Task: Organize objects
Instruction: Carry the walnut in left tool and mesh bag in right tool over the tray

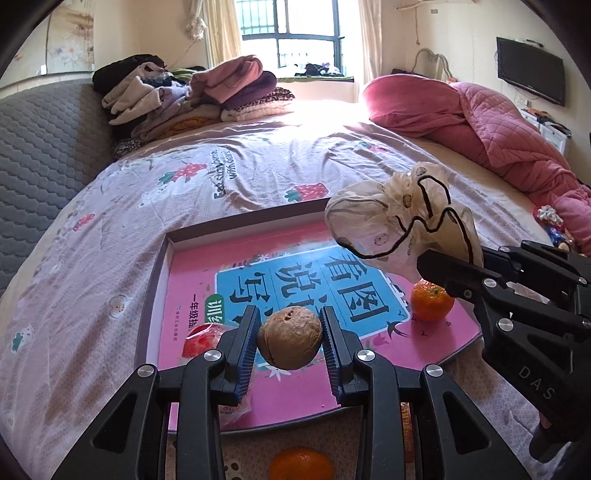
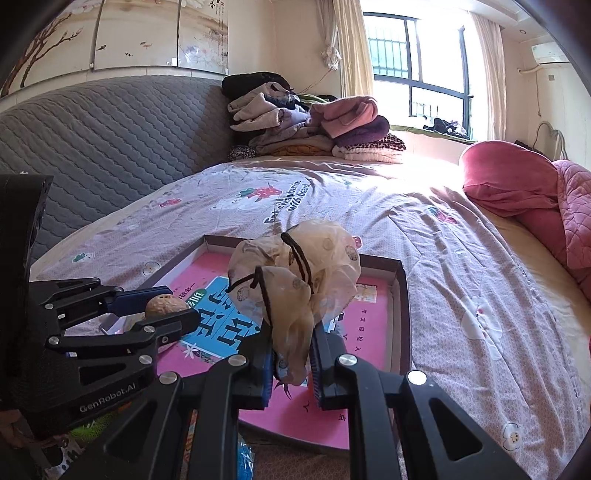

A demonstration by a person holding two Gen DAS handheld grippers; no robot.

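Left gripper (image 1: 289,341): jaws clamped on a brown walnut (image 1: 289,339), blue ribbed pads pressing its two sides, nut lifted above the box. Same walnut shows in the right wrist view at 9 o'clock, pinched in the left gripper.

Right gripper (image 2: 293,360): jaws closed tight on the neck of a crumpled translucent drawstring bag (image 2: 295,275) with a black cord; the bag bulges upward out of the jaws, off the surface. In the left wrist view the bag hangs at 2 o'clock from the walnut, the right gripper coming in from 3 o'clock.

Below both: a shallow cardboard box (image 1: 157,295) with brown walls, lying on the bed (image 1: 110,229). A pink book (image 1: 295,269) with a blue title panel and Chinese characters lies flat inside it, covering the bottom.

In the box, left wrist view: a mandarin (image 1: 431,301) on the book at 3 o'clock from the walnut, right under the bag; a red wrapped item (image 1: 201,338) at 9 o'clock, partly hidden behind the left finger, can't tell what it is. A second mandarin (image 1: 301,463) at 6 o'clock, outside the box's near wall, bottom edge of view.

Bed cover is lilac with a strawberry print. Farther out: folded clothes pile (image 1: 192,98) at 11 o'clock, pink quilt (image 1: 480,129) at 2 o'clock, grey quilted headboard (image 1: 40,147) at 9 o'clock, barred window (image 1: 295,33) at 12 o'clock.
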